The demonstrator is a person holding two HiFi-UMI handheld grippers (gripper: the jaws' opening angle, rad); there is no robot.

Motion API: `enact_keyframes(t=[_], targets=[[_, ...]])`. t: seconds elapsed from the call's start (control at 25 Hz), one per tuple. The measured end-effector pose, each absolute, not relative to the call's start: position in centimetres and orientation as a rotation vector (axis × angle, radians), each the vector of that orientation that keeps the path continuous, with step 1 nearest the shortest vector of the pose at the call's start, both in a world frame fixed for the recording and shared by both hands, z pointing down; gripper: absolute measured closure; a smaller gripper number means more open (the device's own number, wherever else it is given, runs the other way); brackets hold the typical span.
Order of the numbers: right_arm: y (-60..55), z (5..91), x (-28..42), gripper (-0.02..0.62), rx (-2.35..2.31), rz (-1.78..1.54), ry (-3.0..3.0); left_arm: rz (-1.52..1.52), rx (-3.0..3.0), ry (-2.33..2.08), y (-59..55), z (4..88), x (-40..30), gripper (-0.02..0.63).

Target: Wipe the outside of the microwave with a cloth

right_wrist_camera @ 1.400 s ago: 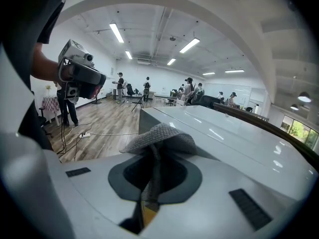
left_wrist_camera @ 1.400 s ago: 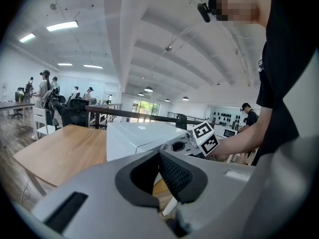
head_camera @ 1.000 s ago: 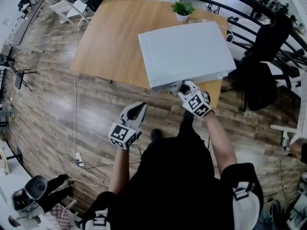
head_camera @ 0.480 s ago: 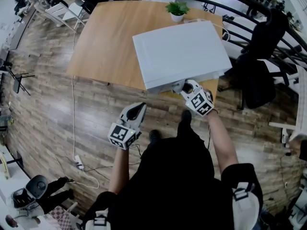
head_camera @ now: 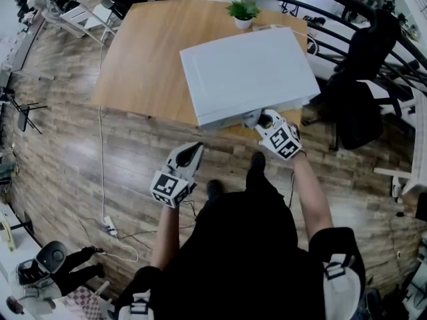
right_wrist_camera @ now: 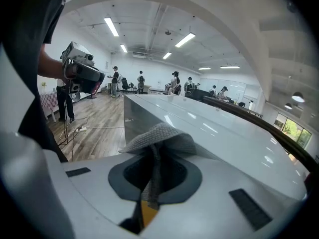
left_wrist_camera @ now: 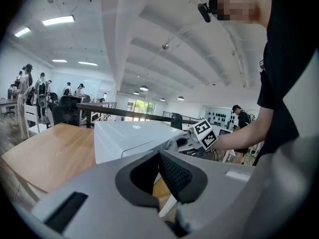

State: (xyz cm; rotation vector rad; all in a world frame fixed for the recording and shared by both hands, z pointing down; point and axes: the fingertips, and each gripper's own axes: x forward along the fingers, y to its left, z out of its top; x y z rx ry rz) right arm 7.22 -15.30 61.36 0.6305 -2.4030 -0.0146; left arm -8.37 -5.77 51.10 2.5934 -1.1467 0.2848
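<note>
Closest to me, in the right gripper view, the right hand-held gripper [right_wrist_camera: 153, 156] is pinching a grey knitted cloth [right_wrist_camera: 160, 139]. Its jaws are closed on the lower part of the cloth, and the upper part spreads out above them like a small hood. This hood lies against the near upper edge of the white microwave [right_wrist_camera: 224, 133], where the darker side face on the left meets the shiny top. I believe it touches the edge, but I cannot see the contact line itself.

In the head view the same hand-held gripper [head_camera: 264, 119] is at the near edge of the microwave [head_camera: 247, 72], toward its right corner, with its marker cube just behind it on my side.

The left hand-held gripper [head_camera: 193, 151] is lower and to the left, over the wooden floor [head_camera: 67, 152] in front of the desk [head_camera: 147, 52]. It is well apart from the microwave and from the cloth. In the left gripper view its jaws [left_wrist_camera: 160, 159] are pressed together with nothing between them. Beyond them I see the microwave from the side and the right one's marker cube [left_wrist_camera: 204, 135] beside it.

The microwave stands on the right part of the desk, and its near edge comes up to the desk's near edge. Behind it, at the far edge of the desk, there is a small potted plant [head_camera: 243, 12]. A black office chair [head_camera: 360, 112] stands to the right of the desk. A power strip [head_camera: 110, 224] with a white cable lies on the floor at the left. Far in the room, some people are standing.
</note>
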Motion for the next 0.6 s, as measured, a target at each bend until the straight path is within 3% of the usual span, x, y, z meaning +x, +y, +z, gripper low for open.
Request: enact_keyframes(t=[0.6], targets=[[-16.8,61.4,12.2,0.578,0.709,0.011,-2.352,0.285,2.609,-1.103,-6.6,51.1,-6.6,0.604]])
